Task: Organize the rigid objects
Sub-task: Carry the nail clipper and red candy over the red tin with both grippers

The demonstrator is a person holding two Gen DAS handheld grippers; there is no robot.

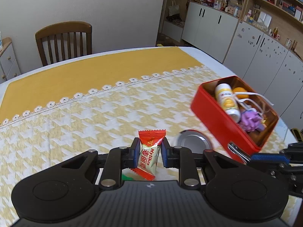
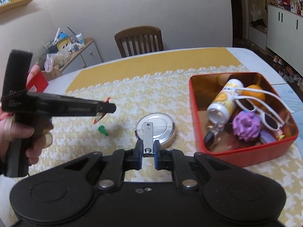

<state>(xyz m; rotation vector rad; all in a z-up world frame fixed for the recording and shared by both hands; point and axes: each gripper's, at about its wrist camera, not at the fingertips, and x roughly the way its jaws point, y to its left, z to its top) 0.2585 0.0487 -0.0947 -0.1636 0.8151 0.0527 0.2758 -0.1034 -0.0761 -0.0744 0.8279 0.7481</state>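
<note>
The left claw is clamped across a light, crinkly, slippery candy packet above the bench, while the right claw pinches stiff metal nail clippers near the red tin

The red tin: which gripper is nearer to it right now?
Right. The right gripper, shut on a nail clipper, sits just beside the red tin. The left gripper, holding a candy, is further left, across the round metal lid.

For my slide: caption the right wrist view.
Right gripper holds a nail clipper beside the red tin.
</note>
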